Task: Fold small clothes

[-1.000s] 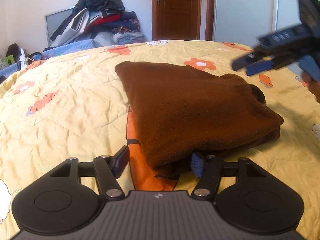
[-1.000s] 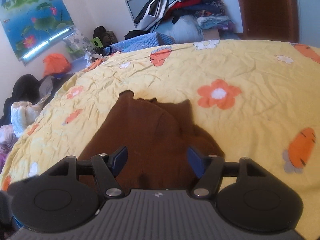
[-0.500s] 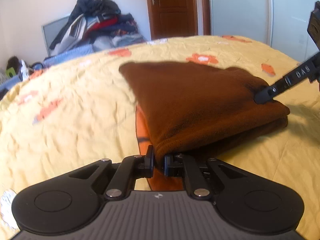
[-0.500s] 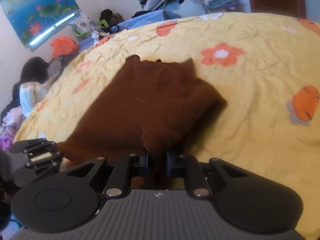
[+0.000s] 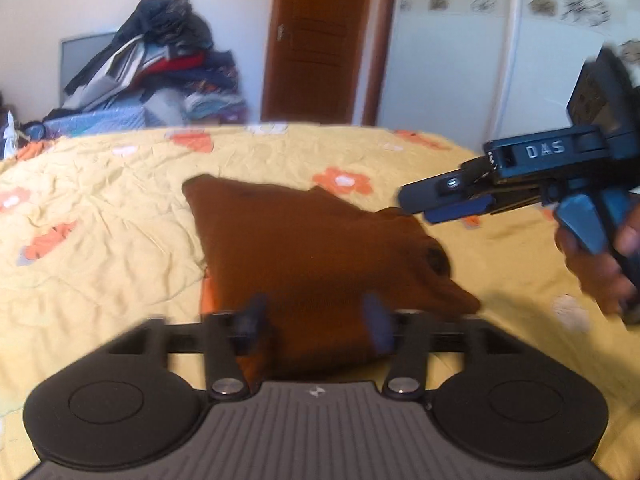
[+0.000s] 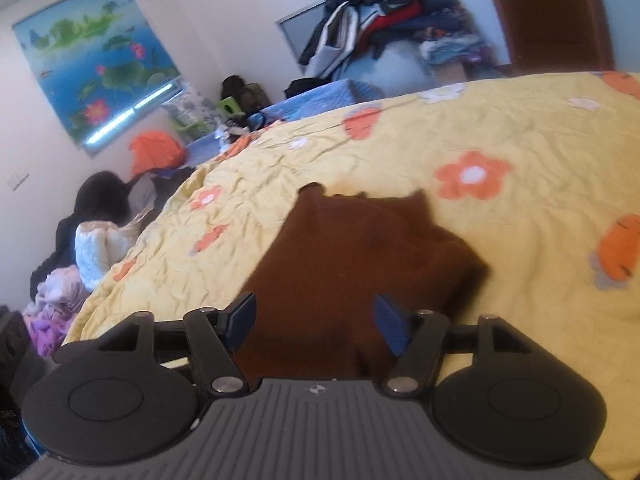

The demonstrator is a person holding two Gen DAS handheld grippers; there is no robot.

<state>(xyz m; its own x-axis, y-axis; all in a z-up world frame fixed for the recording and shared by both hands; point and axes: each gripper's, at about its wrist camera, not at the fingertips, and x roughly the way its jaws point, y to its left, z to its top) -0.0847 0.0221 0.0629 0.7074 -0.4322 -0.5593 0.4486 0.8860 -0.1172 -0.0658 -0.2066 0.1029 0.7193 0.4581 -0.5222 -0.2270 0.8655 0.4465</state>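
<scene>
Yellow bedspread [image 5: 120, 216] with orange flowers and carrots covers the bed I am working over, and the folded brown fleece garment [image 5: 320, 248] lies flat on it; I take that garment as my landmark.

Nearest to me, my left gripper [image 5: 316, 320] hovers over the garment's near edge with its blue pads spread wide, nothing between them, though this view is blurred. From the other side, my right gripper [image 6: 316, 322] also stands with its fingers well apart above the garment [image 6: 360, 260], holding nothing. In the left wrist view I see that right gripper [image 5: 452, 204] side-on, up and to the right of the garment, its tips just beside the garment's right corner; whether they touch the cloth I cannot tell. The person's right hand [image 5: 596, 264] grips its handle, further right of the garment.

Beyond the garment the bedspread [image 6: 520, 128] runs on to the far edge of the bed. Behind the garment and to the left, a heap of clothes [image 5: 160, 64] is piled against the wall. Straight behind the garment stands a brown wooden door [image 5: 316, 40]. Far left of the garment, in the right wrist view, a lotus pond poster [image 6: 100, 60] hangs on the wall.
</scene>
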